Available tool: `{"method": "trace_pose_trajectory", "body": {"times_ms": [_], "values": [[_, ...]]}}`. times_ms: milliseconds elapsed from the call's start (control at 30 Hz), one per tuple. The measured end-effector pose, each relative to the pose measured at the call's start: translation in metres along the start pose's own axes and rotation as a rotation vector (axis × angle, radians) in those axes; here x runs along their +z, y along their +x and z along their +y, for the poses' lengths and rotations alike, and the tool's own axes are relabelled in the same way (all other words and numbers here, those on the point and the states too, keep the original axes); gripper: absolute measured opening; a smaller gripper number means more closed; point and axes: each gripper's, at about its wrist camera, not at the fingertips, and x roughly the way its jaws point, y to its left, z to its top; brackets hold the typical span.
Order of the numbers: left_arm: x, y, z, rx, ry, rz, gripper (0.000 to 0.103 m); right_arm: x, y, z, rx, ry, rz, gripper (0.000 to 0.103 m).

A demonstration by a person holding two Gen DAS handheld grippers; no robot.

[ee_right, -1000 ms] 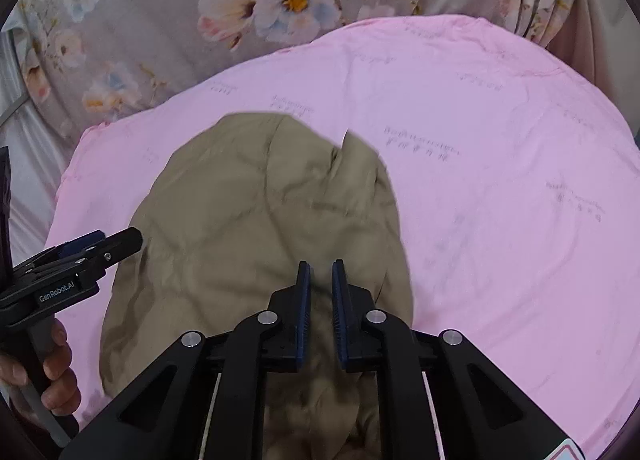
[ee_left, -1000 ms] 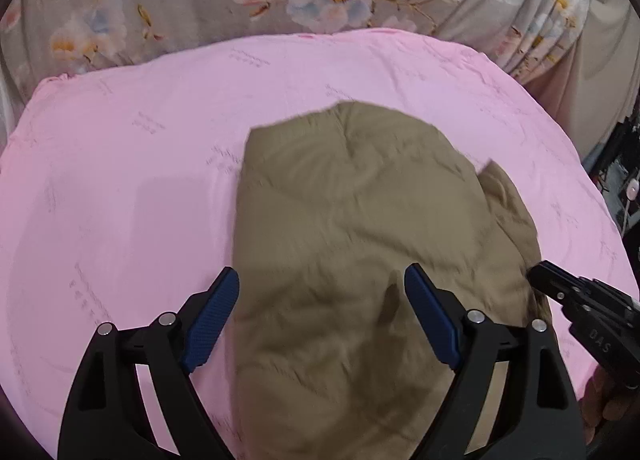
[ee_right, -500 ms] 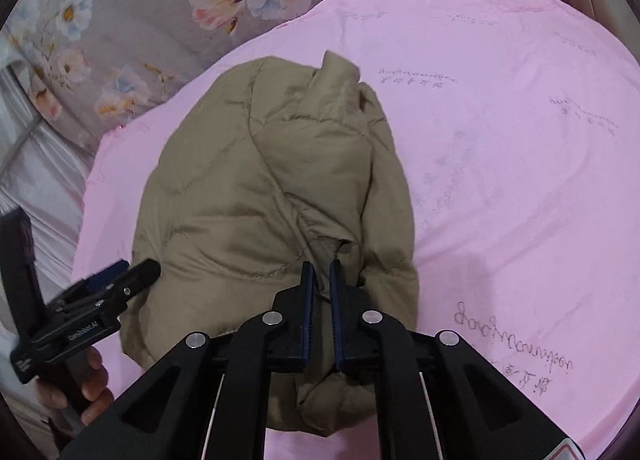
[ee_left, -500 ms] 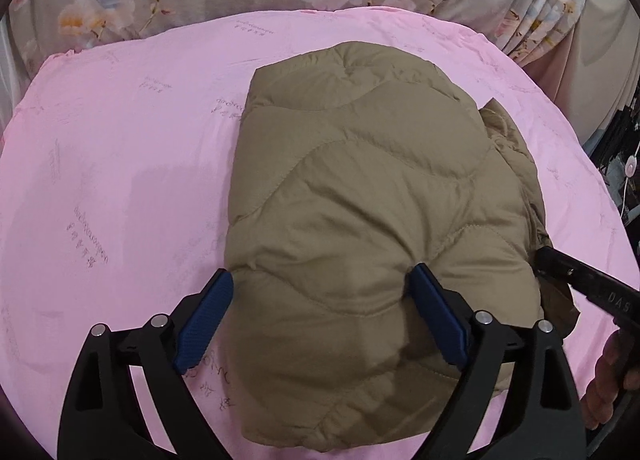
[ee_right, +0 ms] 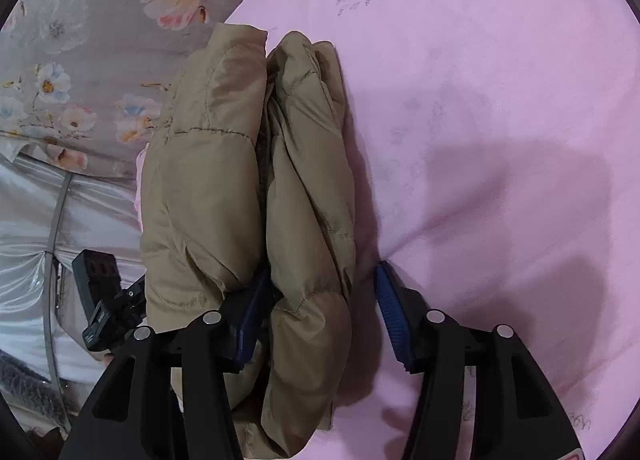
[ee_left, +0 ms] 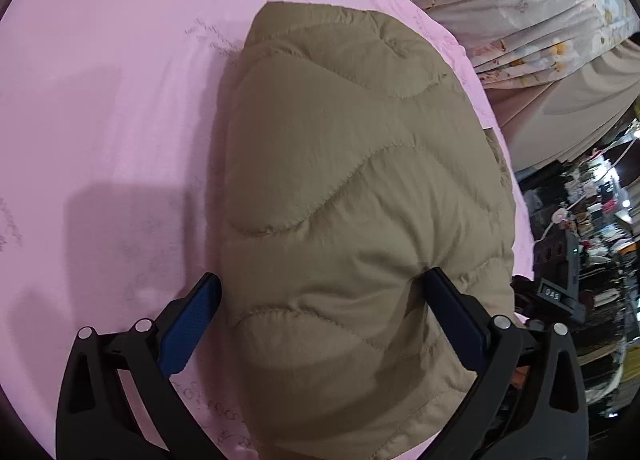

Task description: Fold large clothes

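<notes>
- Left claw [ee_left: 320,300] first: its jaws have just been opening and stand wide apart, the textured blue pads [ee_left: 188,324] straddling the near end of the jacket [ee_left: 344,187]. One pad sits just beside the jacket's edge over the pink cloth; the other is tucked against a puffy bulge, but nothing is pinched.
- Right claw [ee_right: 320,308] now: its jaws have just been opening too, and there is a clear gap. One blue pad is wedged into the crease between the jacket's two folded rolls; the other stands free of the fabric over the pink cloth. One roll of the jacket [ee_right: 308,195] lies between the jaws, unclamped.
- The jacket is olive-tan, soft and padded, matte, quilted with wavy stitched seams. From the left wrist it reads as one domed, rounded mound; from the right wrist, as two long plump rolls side by side.
- It lies folded on a pink cloth [ee_left: 100,119], smooth and faintly printed with script, spread flat around it.
- Beyond the jacket's far end hangs a grey floral fabric [ee_right: 80,59] with big pale blossoms, gathered into pleats.
- Beside the jacket's edge, each wrist view catches the other black claw frame.
</notes>
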Motion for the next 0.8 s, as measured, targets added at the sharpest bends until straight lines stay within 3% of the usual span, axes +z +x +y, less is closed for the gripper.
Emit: {"method": "trace_pose_trajectory", "body": {"times_ms": [100,200,333,400,467,567,633,800], "values": [[0.002,0.006,0.004,-0.063,-0.036,0.03,0.098,-0.004,0.003,0.0,0.057,0.026,0.017,0.056],[0.001,0.005,0.001,-0.07,-0.032,0.032,0.098,-0.009,0.017,0.005,0.121,0.029,0.056,0.055],[0.002,0.004,0.0,-0.082,-0.028,0.026,0.098,-0.006,0.037,0.016,0.16,0.015,0.056,0.055],[0.001,0.002,-0.005,-0.072,-0.016,0.017,0.098,-0.005,0.042,0.021,0.16,0.001,0.049,0.05],[0.003,0.0,-0.014,-0.048,0.014,-0.004,0.098,-0.005,0.042,0.03,0.146,-0.031,0.019,0.035],[0.004,-0.017,-0.029,0.01,0.092,-0.074,0.082,-0.005,0.031,0.063,0.06,-0.145,-0.063,0.021],[0.009,-0.029,-0.037,0.018,0.134,-0.108,0.071,-0.003,0.021,0.087,0.014,-0.22,-0.118,0.019],[0.029,-0.068,-0.058,0.051,0.26,-0.228,0.064,0.006,0.005,0.152,-0.051,-0.404,-0.274,0.018]]}}
